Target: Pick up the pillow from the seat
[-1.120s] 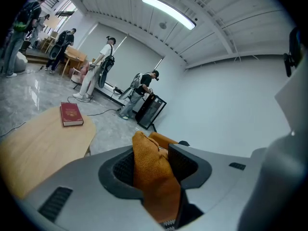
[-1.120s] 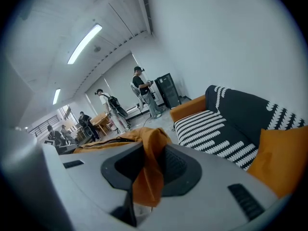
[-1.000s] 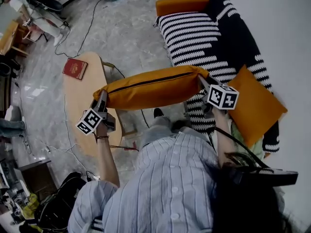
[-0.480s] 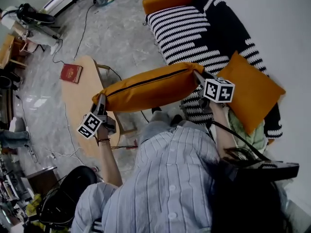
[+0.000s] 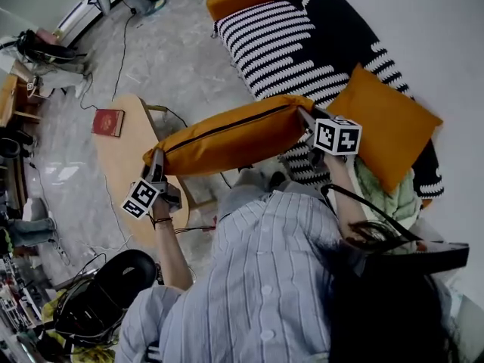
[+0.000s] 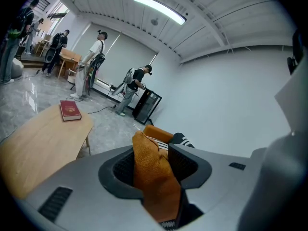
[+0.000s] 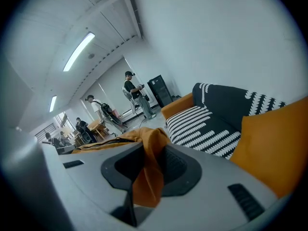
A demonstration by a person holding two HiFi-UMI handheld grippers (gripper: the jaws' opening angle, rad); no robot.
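a low wooden table (image 5: 117, 161) stands on my left, with one red book (image 5: 108, 122) lying flat near its far end. on my right is the sofa (image 5: 272, 40) under a black and white striped cover, its orange arm showing at the far end. one orange cushion (image 5: 387, 136) leans against the sofa's back, and a pale green cloth (image 5: 384, 195) is bunched just beside its near edge. a black bag (image 5: 106, 297) sits on the grey floor (image 5: 181, 59) near my left elbow. far across the room some people (image 6: 96, 61) stand by the windows, too small for a sure count.

counted: two orange cushions in all, one on the sofa and one in my grip; one table, one book, one sofa.

the pillow (image 5: 231, 136) is off the seat, held in the air between my two grippers, spanning the gap between table and sofa in front of my chest. its left end hangs over the table's edge and its right end over the sofa's front edge. my left gripper (image 5: 156, 157) is clenched on the pillow's left corner, orange fabric pinched between the pads. my right gripper (image 5: 305, 118) is clamped on the right corner the same way. the pillow is long, plump and orange, rough in weave, with a dark zip line running along the side that faces up.
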